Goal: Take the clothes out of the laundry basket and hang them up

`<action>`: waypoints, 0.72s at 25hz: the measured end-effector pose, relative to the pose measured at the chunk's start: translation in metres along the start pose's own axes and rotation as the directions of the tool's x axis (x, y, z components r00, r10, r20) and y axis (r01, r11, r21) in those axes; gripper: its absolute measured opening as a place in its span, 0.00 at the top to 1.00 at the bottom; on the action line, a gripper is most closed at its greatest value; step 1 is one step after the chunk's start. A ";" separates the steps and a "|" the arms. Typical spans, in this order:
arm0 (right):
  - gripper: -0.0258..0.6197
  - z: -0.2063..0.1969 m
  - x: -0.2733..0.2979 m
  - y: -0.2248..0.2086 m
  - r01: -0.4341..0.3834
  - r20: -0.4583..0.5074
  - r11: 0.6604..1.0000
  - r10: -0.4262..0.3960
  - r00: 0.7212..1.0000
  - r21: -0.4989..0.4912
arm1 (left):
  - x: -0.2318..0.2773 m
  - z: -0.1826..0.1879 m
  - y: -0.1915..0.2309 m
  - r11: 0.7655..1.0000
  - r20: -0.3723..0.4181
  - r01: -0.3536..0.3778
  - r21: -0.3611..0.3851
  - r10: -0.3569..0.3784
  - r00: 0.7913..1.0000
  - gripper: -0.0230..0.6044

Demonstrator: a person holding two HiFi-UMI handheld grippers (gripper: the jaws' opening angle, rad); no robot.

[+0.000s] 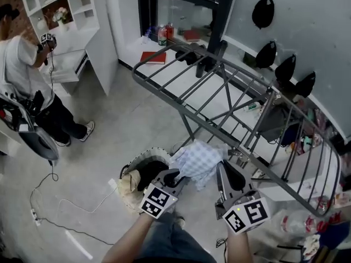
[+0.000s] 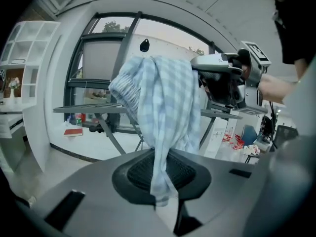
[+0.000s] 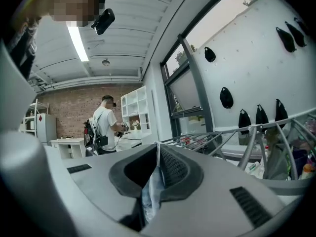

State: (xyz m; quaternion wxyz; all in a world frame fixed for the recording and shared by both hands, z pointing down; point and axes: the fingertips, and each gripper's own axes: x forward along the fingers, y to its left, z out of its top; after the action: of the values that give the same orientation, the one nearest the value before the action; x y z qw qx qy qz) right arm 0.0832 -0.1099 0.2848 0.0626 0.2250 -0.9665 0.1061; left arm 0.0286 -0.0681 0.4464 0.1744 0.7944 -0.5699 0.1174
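The grey floor (image 1: 126, 126) carries the laundry basket (image 1: 143, 153), a drying rack (image 1: 219, 64) and a cable (image 1: 82, 207).

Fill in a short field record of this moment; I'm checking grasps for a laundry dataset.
garment: checked cloth, blue and white, not yet on the rack
left gripper: shut on the cloth
right gripper: shut on the cloth
laundry basket: on the floor, below the grippers
drying rack: grey, unfolded, bars bare

A grey plastic left gripper (image 1: 174, 175) and a matching right gripper (image 1: 224, 169) are seen, each fitted with black ribbed oval pads (image 2: 143, 174). A white cube with black square markers (image 1: 159, 200) is carried on each. Blue denim trousers (image 1: 171, 240) are worn, seen just below the left gripper's cube.
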 end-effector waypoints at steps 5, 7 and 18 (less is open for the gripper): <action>0.93 0.017 -0.045 -0.025 0.097 0.048 0.995 -0.099 0.994 0.028 | -0.011 0.047 -0.019 0.995 0.014 0.038 0.091 -0.039 0.999 0.86; 0.93 0.021 -0.064 -0.036 0.140 0.062 0.990 -0.142 0.988 0.033 | -0.014 0.069 -0.029 0.990 0.028 0.055 0.128 -0.059 0.998 0.86; 0.93 0.066 -0.185 -0.083 0.406 0.203 0.912 -0.410 0.889 0.063 | 0.001 0.193 -0.116 0.917 0.145 0.236 0.321 -0.294 0.945 0.86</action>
State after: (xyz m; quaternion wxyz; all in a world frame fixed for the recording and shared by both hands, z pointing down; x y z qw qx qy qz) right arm 0.2800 -0.1197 0.2045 -0.0217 0.4333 -0.8978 0.0753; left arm 0.1368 -0.1146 0.2546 0.0114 0.8891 -0.4462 0.1011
